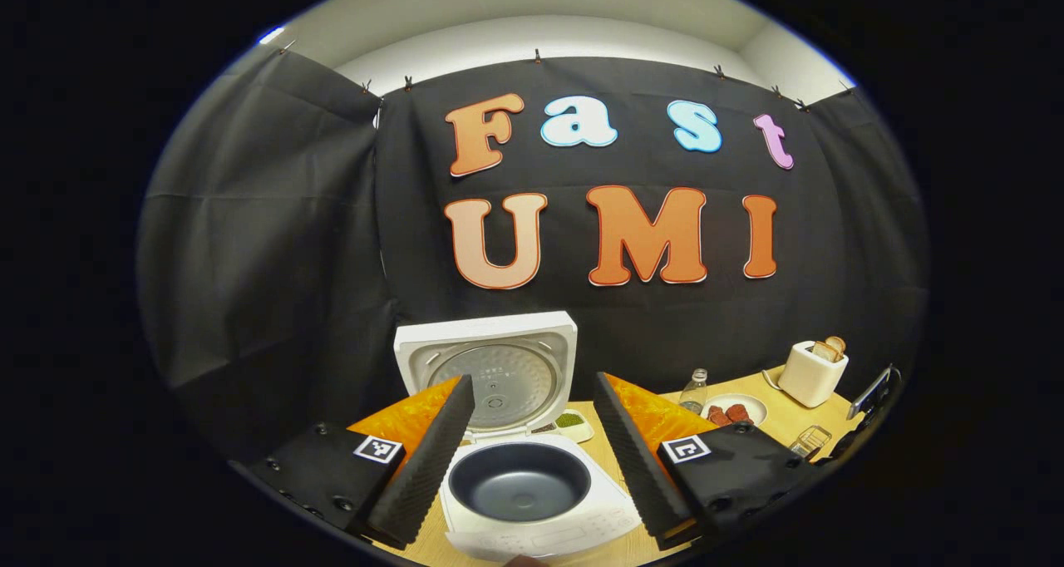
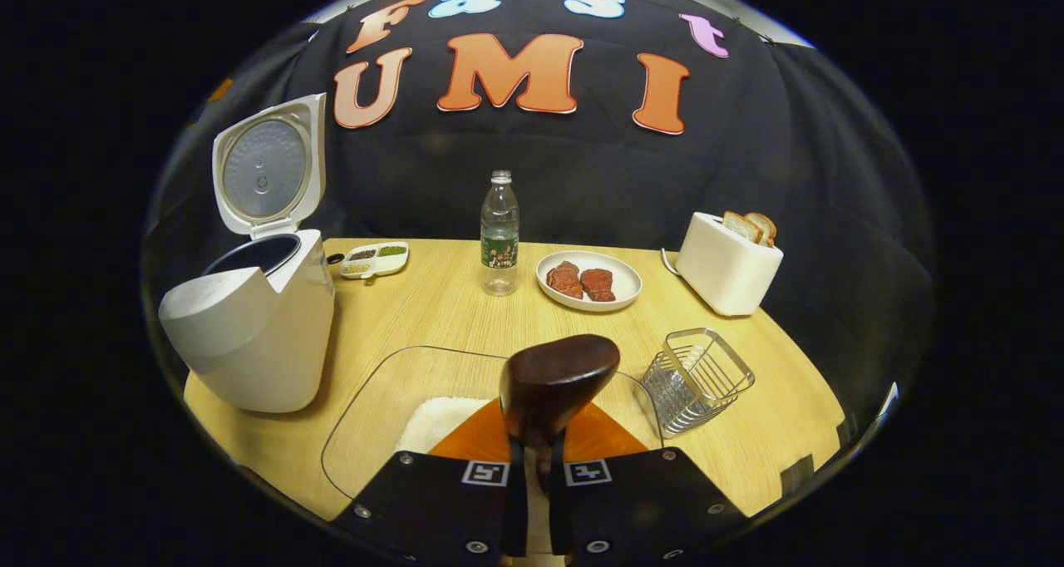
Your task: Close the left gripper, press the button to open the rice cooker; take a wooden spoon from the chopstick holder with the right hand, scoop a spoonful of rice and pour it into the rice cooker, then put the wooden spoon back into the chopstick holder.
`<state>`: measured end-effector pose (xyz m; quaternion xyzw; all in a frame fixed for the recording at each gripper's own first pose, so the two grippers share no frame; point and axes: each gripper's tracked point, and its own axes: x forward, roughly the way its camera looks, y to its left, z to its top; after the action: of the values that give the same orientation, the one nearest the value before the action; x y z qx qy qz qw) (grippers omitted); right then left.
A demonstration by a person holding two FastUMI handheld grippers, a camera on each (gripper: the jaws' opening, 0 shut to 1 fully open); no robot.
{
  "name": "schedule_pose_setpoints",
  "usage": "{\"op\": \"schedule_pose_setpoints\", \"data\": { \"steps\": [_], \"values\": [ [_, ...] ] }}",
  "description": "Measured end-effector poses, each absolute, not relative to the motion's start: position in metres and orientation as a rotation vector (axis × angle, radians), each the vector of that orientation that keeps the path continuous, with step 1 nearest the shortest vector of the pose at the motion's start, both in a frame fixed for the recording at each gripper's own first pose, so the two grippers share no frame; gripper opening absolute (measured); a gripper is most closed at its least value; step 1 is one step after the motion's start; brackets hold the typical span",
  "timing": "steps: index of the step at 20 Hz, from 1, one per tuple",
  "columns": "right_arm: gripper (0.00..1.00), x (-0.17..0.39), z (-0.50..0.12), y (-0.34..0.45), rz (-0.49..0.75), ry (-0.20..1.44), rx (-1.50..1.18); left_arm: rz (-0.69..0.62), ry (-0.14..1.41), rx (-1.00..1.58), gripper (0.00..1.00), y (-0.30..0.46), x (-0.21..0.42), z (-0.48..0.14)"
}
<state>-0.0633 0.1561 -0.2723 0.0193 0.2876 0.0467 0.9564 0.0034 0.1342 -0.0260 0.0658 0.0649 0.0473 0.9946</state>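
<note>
Left tool [image 1: 532, 434] spread apart over open rice cooker [image 1: 524, 475]; right tool [image 2: 532, 459] clamped on wooden spoon [image 2: 553, 384] above rice container [image 2: 366, 417] rim.

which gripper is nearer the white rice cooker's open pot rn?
Left. The left gripper hangs open right above the white rice cooker, fingers either side of its pot. The right gripper, shut on the dark wooden spoon, sits off to the cooker's side.

one rice cooker [image 2: 249, 326], one bottle [image 2: 499, 233], two steaks [image 2: 581, 282]
</note>
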Motion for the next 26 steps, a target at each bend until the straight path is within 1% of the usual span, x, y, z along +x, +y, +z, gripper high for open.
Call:
{"op": "schedule_pose_setpoints", "data": {
  "steps": [3,8,11,15,19,26],
  "values": [
    [0.10,-0.061,-0.276,0.159,0.072,0.617,0.149,0.095,0.131,0.129,0.98,0.138,0.005,-0.026],
    [0.10,-0.053,-0.281,0.168,0.060,0.716,0.411,0.104,0.140,0.136,0.98,0.148,0.003,-0.027],
    [0.10,-0.054,-0.284,0.169,0.048,0.748,0.488,0.121,0.146,0.134,0.98,0.159,0.003,-0.029],
    [0.10,-0.054,-0.282,0.178,0.063,0.782,0.584,0.126,0.162,0.118,0.98,0.164,0.004,-0.034],
    [0.10,-0.052,-0.283,0.181,0.068,0.794,0.618,0.125,0.156,0.129,0.98,0.166,0.006,-0.032],
    [0.10,-0.051,-0.291,0.184,0.092,0.868,0.916,0.124,0.153,0.147,0.98,0.165,0.011,-0.029]
  ]
}}
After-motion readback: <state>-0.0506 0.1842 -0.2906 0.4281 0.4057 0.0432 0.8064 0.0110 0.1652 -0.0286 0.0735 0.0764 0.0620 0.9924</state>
